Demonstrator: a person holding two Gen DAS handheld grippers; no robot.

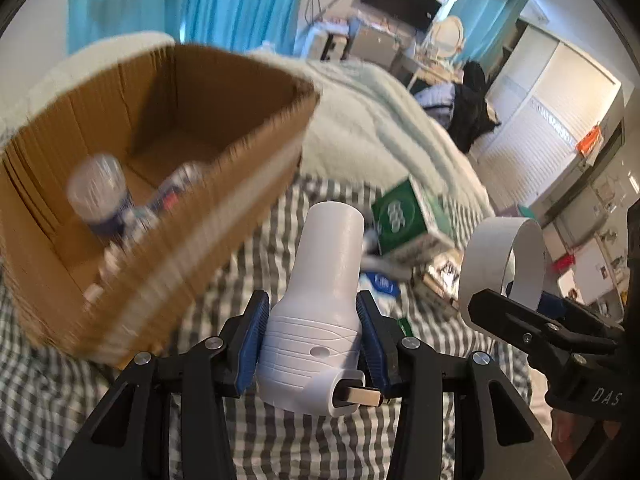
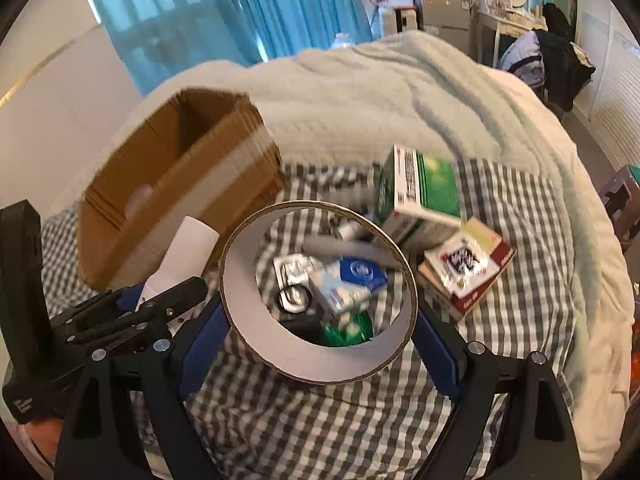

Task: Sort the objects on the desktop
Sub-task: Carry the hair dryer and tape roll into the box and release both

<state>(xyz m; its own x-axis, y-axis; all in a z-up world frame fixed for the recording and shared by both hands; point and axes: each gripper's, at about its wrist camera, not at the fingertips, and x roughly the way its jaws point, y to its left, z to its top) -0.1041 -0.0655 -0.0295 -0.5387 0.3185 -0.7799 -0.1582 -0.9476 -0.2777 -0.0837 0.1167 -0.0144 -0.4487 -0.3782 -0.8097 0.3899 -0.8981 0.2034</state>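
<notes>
Blue fingers (image 1: 252, 344) of the left gripper (image 1: 314, 340) are pressed on a white bottle (image 1: 320, 300); a tape ring (image 2: 320, 300) is squeezed by the wide right gripper (image 2: 320, 344), with bare checked bed (image 2: 320, 432) below and the cardboard box (image 1: 224, 216) edge close by.

A home bedroom: a bed (image 2: 400, 92) with a pale quilt fills the middle, teal curtains (image 2: 224, 12) at eleven o'clock, a wardrobe (image 1: 552, 92) at two.

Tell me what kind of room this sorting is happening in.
Most likely a bedroom. The objects lie on a bed with a checked sheet and pale quilt; blue curtains and a wardrobe stand behind.
</notes>
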